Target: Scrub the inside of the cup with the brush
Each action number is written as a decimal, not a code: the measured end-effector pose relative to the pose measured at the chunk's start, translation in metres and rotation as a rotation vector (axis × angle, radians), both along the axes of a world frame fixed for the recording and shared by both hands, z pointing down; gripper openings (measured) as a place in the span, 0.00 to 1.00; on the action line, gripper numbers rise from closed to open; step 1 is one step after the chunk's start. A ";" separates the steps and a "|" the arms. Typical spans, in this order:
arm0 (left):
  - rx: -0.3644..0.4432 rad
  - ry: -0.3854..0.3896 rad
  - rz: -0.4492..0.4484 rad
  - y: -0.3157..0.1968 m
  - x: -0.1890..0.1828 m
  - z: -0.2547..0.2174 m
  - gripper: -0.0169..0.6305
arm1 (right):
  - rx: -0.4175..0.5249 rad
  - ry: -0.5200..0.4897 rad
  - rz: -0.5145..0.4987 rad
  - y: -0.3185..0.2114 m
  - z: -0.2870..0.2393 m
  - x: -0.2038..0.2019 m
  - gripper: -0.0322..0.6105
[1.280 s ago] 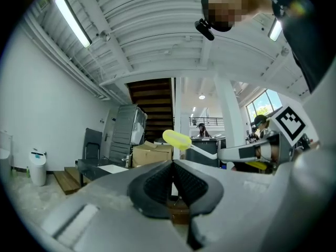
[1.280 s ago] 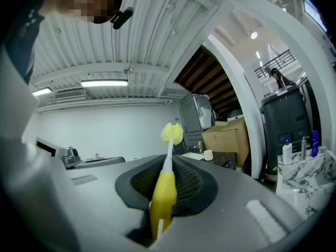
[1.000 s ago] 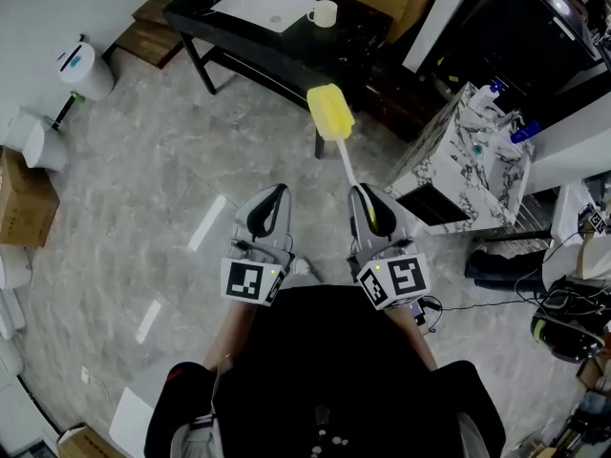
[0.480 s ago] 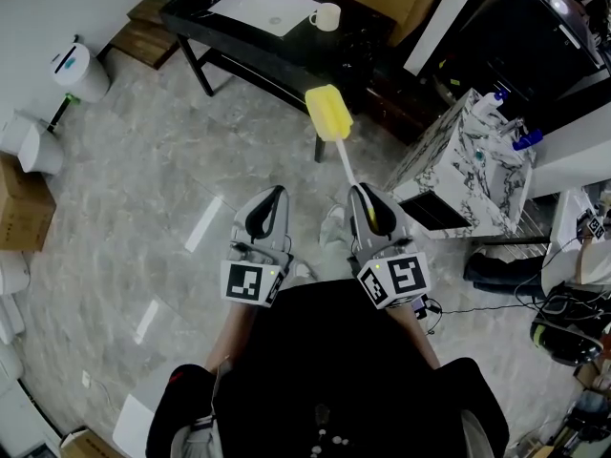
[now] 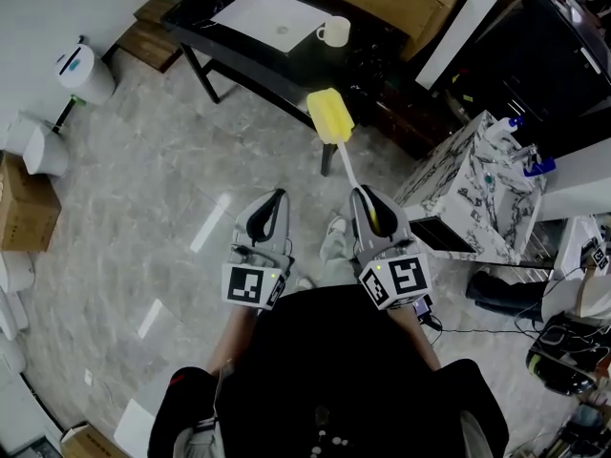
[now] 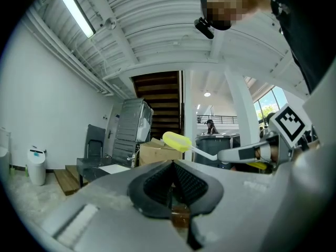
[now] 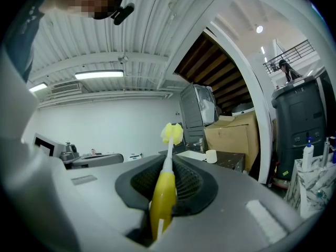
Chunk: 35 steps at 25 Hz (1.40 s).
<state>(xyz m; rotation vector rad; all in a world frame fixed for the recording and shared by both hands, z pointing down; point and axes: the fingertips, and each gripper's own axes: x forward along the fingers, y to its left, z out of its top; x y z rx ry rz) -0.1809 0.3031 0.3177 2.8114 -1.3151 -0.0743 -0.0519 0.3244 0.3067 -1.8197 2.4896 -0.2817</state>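
Note:
A yellow sponge brush (image 5: 330, 115) on a white stem sticks out ahead of my right gripper (image 5: 371, 210), whose jaws are shut on its yellow handle (image 7: 163, 196). The sponge head (image 7: 171, 133) points forward in the right gripper view. A white cup (image 5: 334, 31) stands on a dark table (image 5: 229, 41) far ahead, well beyond both grippers; it appears small in the right gripper view as the cup (image 7: 211, 156). My left gripper (image 5: 264, 215) is shut with nothing between its jaws. In the left gripper view the brush (image 6: 176, 140) crosses from the right.
A white sheet (image 5: 266, 17) lies on the table beside the cup. A marble-patterned cabinet (image 5: 473, 181) holding bottles stands at the right. A white bin (image 5: 84, 71) and cardboard box (image 5: 23, 201) stand at the left. Grey floor (image 5: 143, 208) lies between me and the table.
The table and cup have shifted lower and rightward in the head view as the view advances toward them. Both grippers keep their pose, the brush still held.

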 end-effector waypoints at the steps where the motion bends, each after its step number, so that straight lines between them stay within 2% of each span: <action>1: -0.003 0.002 -0.003 -0.009 0.003 0.000 0.03 | -0.001 -0.001 0.000 -0.008 0.001 0.004 0.11; 10: -0.008 -0.013 -0.016 -0.080 0.046 -0.002 0.03 | -0.001 -0.020 0.003 -0.084 -0.001 0.052 0.11; 20: 0.018 0.000 -0.060 -0.151 0.102 -0.012 0.03 | 0.013 -0.034 -0.042 -0.157 -0.005 0.106 0.11; 30: 0.010 -0.009 -0.086 -0.200 0.123 -0.010 0.03 | 0.002 -0.036 -0.040 -0.202 -0.002 0.141 0.11; 35: 0.005 -0.014 -0.050 -0.231 0.139 -0.006 0.03 | -0.004 -0.033 -0.007 -0.227 0.001 0.157 0.11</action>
